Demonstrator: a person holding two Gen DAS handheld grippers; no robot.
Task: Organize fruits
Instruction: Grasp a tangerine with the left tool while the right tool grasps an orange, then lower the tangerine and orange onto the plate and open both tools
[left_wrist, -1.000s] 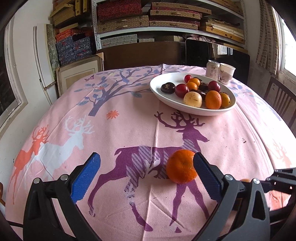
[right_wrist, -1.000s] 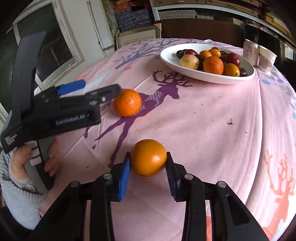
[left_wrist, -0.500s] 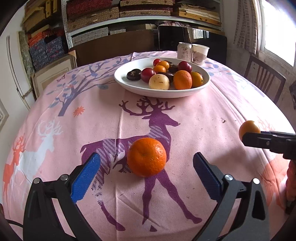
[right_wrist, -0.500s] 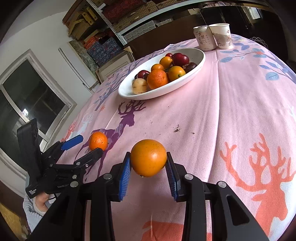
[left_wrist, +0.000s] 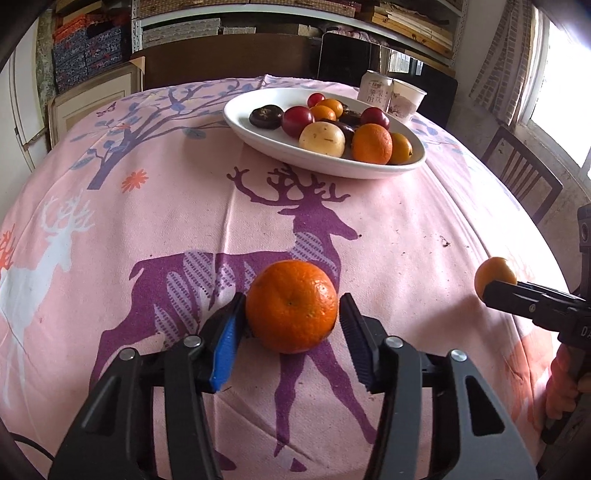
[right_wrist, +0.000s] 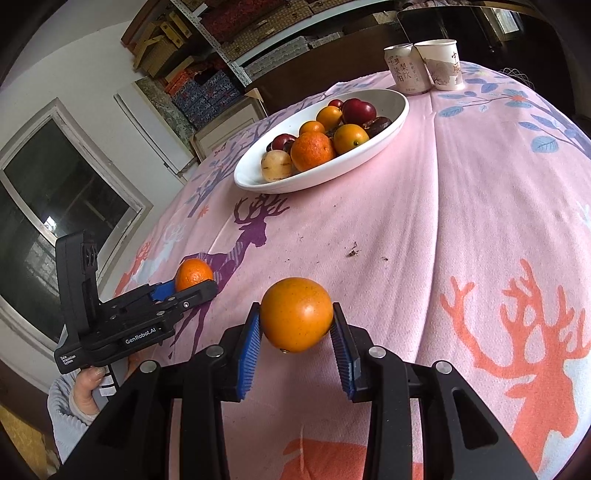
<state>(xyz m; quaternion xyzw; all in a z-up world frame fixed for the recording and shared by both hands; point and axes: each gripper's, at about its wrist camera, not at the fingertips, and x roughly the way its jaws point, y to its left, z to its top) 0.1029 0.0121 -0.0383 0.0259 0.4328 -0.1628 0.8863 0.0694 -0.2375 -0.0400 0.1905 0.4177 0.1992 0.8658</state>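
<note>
Left gripper (left_wrist: 291, 332): jaws just closed in around one mandarin (left_wrist: 291, 305) resting on the pink deer-print tablecloth (left_wrist: 406, 236), both pads meeting its sides. Right gripper (right_wrist: 296, 332): jaws clenched on one smooth orange fruit (right_wrist: 296, 314), which appears lifted clear of the cloth. Beyond, one white oval dish (right_wrist: 399, 107) holds about ten mixed fruits; behind it stand one drink can (right_wrist: 402, 70) and one paper cup (right_wrist: 441, 62).
</note>
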